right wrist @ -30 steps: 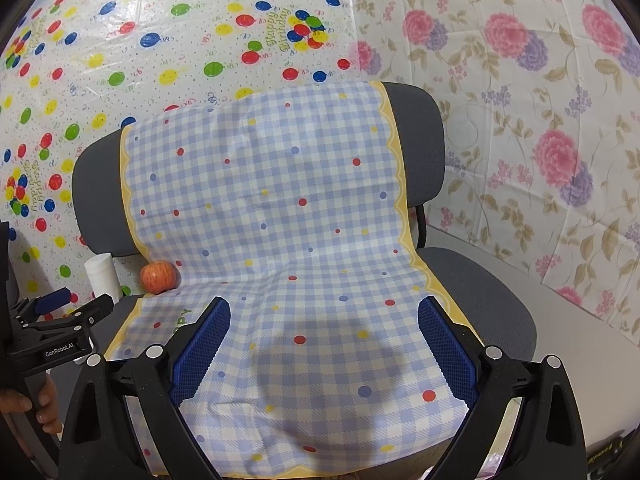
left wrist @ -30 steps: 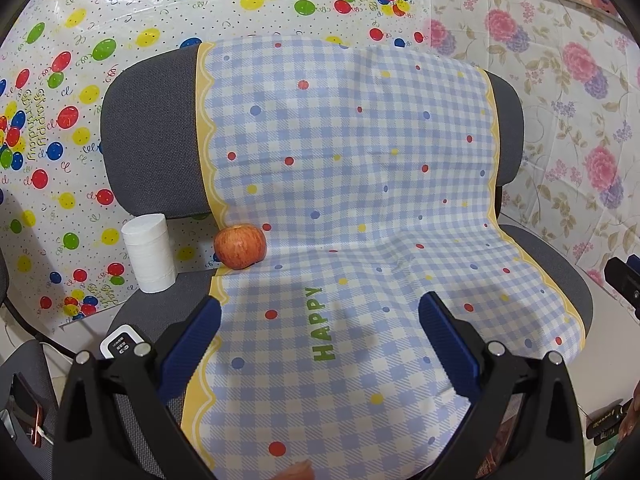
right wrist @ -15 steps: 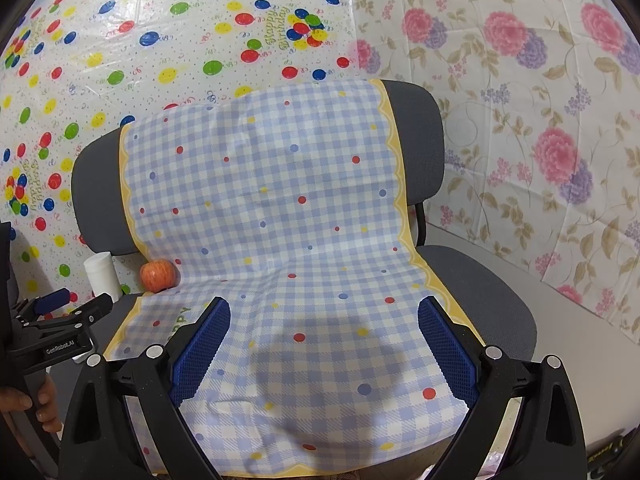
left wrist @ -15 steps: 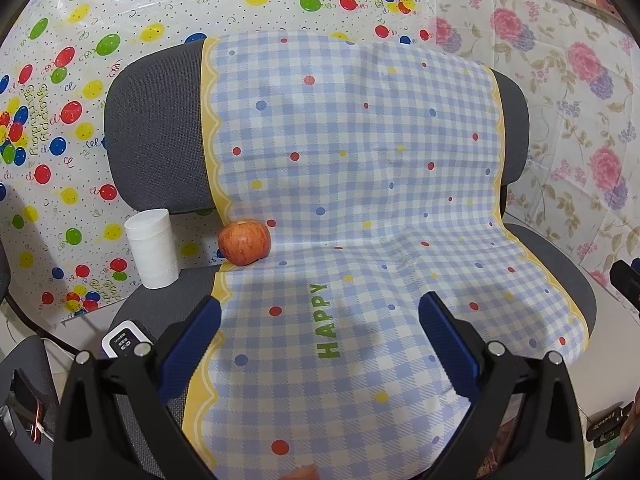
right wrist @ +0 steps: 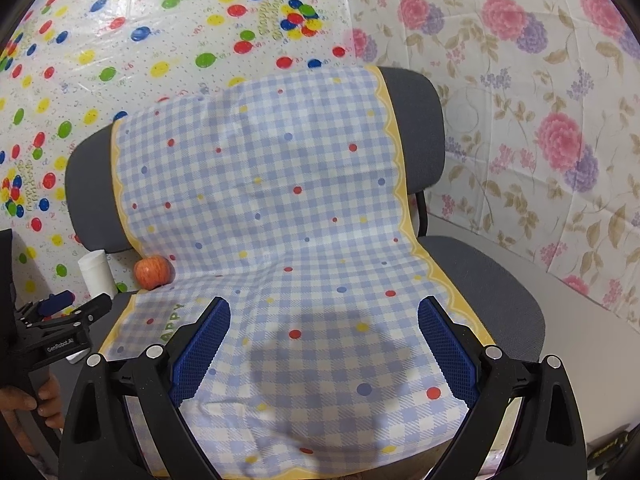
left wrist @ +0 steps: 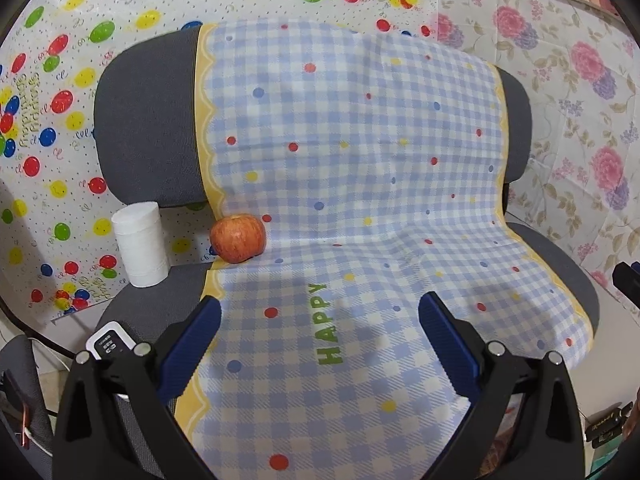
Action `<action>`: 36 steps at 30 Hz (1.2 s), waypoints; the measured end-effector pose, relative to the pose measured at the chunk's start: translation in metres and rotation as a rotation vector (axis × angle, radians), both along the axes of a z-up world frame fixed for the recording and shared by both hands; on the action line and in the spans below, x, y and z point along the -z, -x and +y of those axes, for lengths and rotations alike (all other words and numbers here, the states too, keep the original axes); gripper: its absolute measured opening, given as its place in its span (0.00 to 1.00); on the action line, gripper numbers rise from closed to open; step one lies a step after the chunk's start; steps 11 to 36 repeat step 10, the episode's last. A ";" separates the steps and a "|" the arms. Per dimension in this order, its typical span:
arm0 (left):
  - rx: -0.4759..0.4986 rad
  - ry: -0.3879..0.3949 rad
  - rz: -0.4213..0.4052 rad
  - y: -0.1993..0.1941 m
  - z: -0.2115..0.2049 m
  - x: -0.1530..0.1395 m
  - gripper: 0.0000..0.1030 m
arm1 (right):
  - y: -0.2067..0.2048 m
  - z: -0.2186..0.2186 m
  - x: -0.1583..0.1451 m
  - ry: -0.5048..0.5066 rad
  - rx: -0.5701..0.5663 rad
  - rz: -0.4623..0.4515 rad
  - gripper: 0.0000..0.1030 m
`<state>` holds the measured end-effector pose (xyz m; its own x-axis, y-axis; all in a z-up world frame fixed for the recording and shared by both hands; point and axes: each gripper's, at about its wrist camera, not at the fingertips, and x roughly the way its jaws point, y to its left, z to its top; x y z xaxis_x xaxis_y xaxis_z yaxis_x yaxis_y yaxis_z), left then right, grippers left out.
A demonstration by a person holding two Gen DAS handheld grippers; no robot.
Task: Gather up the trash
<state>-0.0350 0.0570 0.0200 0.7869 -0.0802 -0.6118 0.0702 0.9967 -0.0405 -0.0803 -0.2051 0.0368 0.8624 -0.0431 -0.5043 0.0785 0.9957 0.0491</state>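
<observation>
A: Trash status?
B: Apple (left wrist: 238, 239) and white roll (left wrist: 140, 245) sit at the seat's back left corner, near each other, roll on bare chair (left wrist: 144, 128), apple at the checked cloth's (left wrist: 352, 200) edge. No bin in view.
A: Grippers?
B: Left hand-held gripper (left wrist: 319, 322) wide open, empty, over the cloth, short of the apple. Right hand-held gripper (right wrist: 324, 322) also wide open, empty.
A: Progress?
B: Can't settle it. Nothing held; both items lie on the chair.
</observation>
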 end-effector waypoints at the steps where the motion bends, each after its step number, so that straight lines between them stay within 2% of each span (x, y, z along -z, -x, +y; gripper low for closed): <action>1: 0.002 0.006 0.018 -0.005 0.002 0.005 0.93 | -0.005 -0.003 0.005 -0.010 -0.003 0.009 0.91; 4: 0.006 0.023 0.083 -0.020 0.009 0.023 0.93 | -0.027 -0.013 0.022 -0.002 0.019 0.041 0.91; 7: -0.035 0.025 0.181 -0.037 0.020 0.050 0.93 | -0.055 -0.029 0.040 0.028 0.068 0.077 0.91; 10: -0.060 -0.034 0.215 -0.048 0.029 0.072 0.93 | -0.084 -0.052 0.058 0.044 0.113 0.128 0.91; 36: -0.060 -0.034 0.215 -0.048 0.029 0.072 0.93 | -0.084 -0.052 0.058 0.044 0.113 0.128 0.91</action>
